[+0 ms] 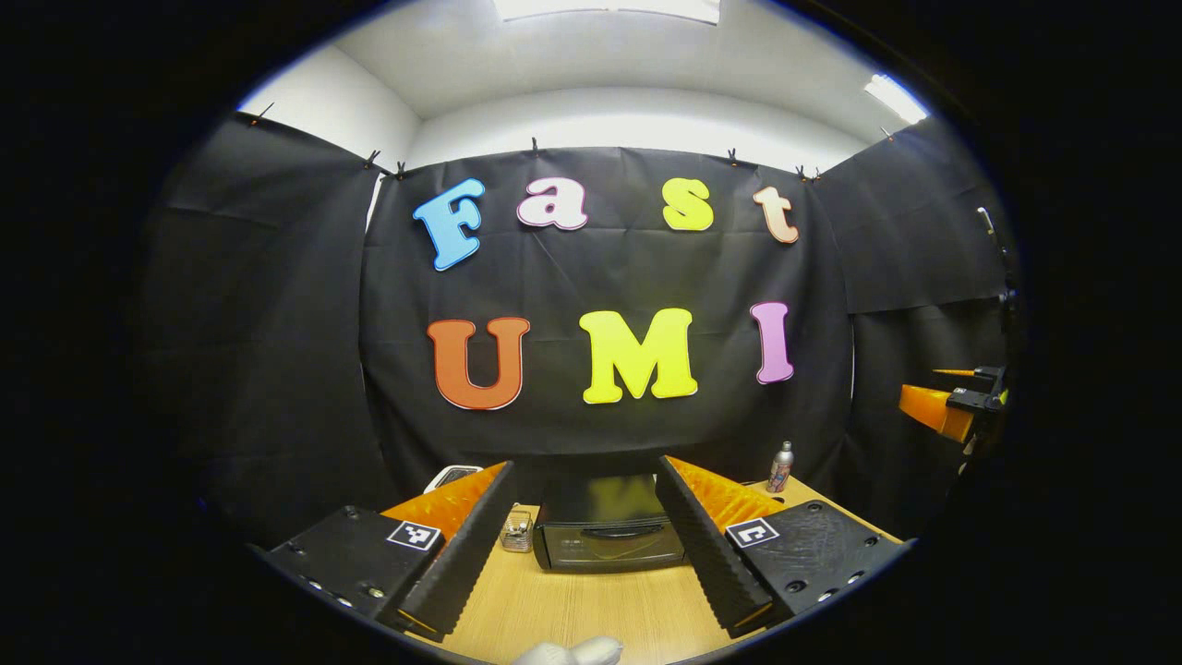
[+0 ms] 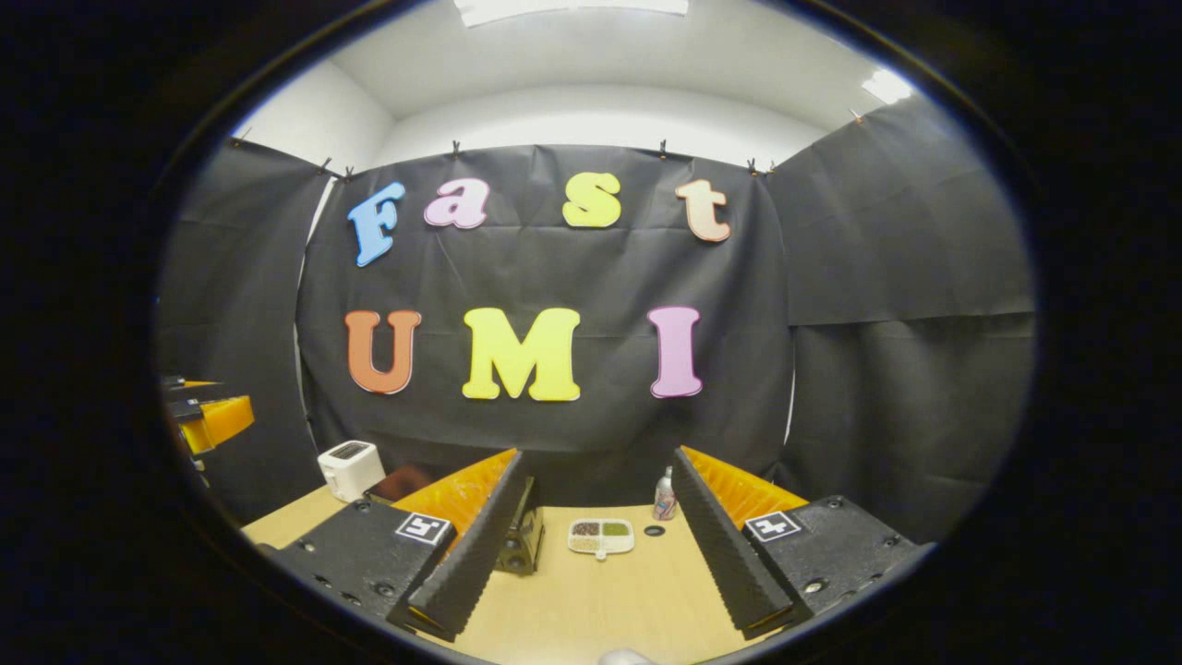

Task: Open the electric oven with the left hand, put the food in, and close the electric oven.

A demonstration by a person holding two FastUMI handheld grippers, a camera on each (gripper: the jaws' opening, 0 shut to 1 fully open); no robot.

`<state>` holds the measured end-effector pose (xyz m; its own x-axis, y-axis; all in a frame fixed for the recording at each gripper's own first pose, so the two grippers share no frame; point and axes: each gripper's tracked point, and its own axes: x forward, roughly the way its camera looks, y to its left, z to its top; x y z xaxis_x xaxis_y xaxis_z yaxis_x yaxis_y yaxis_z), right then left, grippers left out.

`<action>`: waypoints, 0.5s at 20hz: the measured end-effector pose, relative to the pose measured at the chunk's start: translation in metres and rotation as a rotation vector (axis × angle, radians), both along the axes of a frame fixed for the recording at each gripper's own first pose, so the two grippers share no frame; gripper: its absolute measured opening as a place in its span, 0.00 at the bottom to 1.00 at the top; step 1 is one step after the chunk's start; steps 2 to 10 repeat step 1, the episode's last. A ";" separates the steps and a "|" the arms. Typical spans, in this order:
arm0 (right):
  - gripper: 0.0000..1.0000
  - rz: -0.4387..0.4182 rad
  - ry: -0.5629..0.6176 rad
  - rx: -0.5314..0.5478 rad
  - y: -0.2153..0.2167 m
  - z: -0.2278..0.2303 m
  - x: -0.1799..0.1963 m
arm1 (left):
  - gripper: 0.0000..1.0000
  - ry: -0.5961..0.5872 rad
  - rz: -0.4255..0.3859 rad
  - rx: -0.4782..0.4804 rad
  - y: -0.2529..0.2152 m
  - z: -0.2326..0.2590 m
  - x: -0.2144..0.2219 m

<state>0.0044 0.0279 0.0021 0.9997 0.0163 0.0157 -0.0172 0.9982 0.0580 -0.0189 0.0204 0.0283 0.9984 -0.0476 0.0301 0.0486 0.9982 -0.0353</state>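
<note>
On the wooden table (image 1: pixel 591 610), we hold both claws released: left claw (image 1: pixel 584 540) facing the closed oven (image 1: pixel 609 534), right claw (image 2: pixel 596 545) facing the food tray (image 2: pixel 601 536).

- The electric oven (image 1: pixel 609 534) is being seen on the table (image 1: pixel 572 605).
- A jar (image 1: pixel 517 532) is being kept just left of the oven.
- A bottle (image 1: pixel 781 466) is being kept behind it, rightward.

both cams face back wall, sharing table (image 1: pixel 591 610), well back.

Cloth-walled recording booth (image 1: pixel 277 323), wooden table (image 1: pixel 591 610)
</note>
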 end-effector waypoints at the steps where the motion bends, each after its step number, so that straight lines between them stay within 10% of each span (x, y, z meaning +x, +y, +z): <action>1: 0.96 0.007 0.003 0.001 0.002 0.000 0.001 | 1.00 0.001 0.003 0.003 0.001 -0.001 -0.001; 10: 0.96 0.007 0.003 0.001 0.002 0.000 0.001 | 1.00 0.001 0.003 0.003 0.001 -0.001 -0.001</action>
